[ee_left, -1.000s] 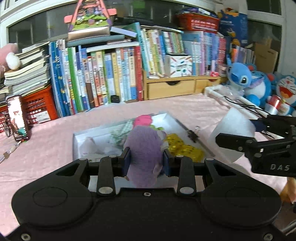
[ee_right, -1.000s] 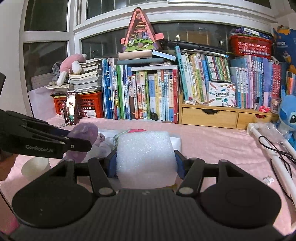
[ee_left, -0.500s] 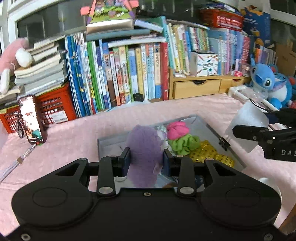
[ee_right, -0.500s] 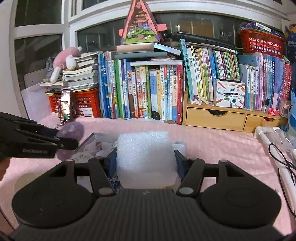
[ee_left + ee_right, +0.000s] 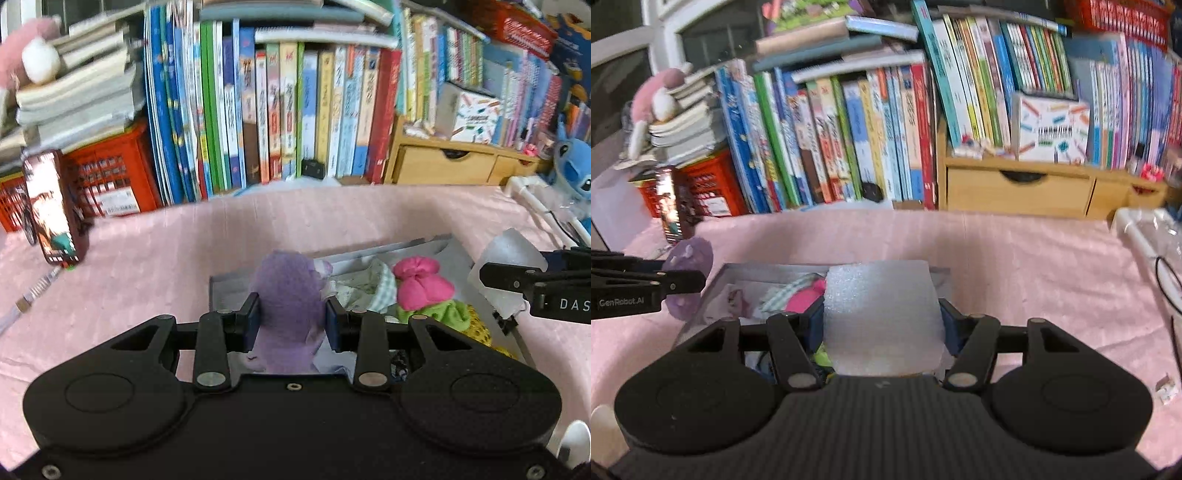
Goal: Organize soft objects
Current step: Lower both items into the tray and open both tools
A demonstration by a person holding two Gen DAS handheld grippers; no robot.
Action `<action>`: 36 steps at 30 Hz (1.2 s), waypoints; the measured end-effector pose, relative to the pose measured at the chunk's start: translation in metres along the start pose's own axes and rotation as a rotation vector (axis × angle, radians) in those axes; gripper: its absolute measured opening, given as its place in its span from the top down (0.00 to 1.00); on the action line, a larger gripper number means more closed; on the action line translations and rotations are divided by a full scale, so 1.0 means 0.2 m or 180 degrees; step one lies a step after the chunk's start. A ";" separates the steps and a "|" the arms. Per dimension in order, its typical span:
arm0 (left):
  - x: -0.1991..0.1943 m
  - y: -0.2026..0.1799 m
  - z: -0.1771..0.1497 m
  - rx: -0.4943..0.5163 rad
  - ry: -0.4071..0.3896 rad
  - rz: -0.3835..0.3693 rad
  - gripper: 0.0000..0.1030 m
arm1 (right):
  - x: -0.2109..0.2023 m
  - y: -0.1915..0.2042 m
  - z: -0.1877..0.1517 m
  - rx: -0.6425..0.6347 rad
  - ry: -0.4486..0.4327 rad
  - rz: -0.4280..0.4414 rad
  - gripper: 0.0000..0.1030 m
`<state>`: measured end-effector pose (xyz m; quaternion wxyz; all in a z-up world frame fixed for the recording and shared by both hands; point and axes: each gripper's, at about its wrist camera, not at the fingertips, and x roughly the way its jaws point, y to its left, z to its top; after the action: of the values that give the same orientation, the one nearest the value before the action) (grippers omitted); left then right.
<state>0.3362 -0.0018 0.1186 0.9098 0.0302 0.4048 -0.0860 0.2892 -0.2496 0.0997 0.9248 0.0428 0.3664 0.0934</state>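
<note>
Both claws, loads clamped, shifted across pink cloth (image 5: 332,221); tray (image 5: 720,280) now nearer.

Open pink cloth ahead, books behind
Pink tablecloth (image 5: 1015,258) lies bare beyond the cluttered tray (image 5: 713,284); book row (image 5: 849,140) blocks the back

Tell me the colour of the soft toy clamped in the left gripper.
Pale purple: the plush toy, clearest in the left wrist view.

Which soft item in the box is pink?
The knotted pink bundle, sitting on the green scrunchie in the box; nothing else there is pink.
</note>
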 end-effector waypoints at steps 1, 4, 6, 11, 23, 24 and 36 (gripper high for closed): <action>0.03 0.00 0.01 -0.0022 0.0035 0.0008 0.68 | 0.03 -0.01 0.00 0.0023 0.0039 -0.0004 0.37; 0.11 0.01 0.01 -0.0067 0.0106 0.0006 0.67 | 0.10 -0.03 0.01 0.0086 0.0117 -0.0026 0.37; 0.15 0.01 0.02 -0.0069 0.0124 -0.0017 0.67 | 0.13 -0.04 0.02 0.0108 0.0147 -0.0041 0.37; 0.19 0.00 0.03 -0.0046 0.0108 -0.0029 0.67 | 0.20 -0.05 0.01 0.0125 0.0212 -0.0059 0.37; 0.24 -0.04 0.01 0.0060 0.0162 -0.0125 0.65 | 0.31 -0.06 -0.01 0.0161 0.0431 0.0021 0.38; 0.24 -0.04 0.01 0.0058 0.0167 -0.0138 0.65 | 0.32 -0.06 -0.01 0.0171 0.0453 0.0039 0.38; 0.22 -0.03 0.01 0.0016 0.0150 -0.0129 0.45 | 0.32 -0.07 0.00 0.0251 0.0482 0.0137 0.26</action>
<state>0.3655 -0.0145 0.0881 0.8981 0.0264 0.4264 -0.1047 0.3368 -0.2509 0.0547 0.8898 0.0798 0.4377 0.1018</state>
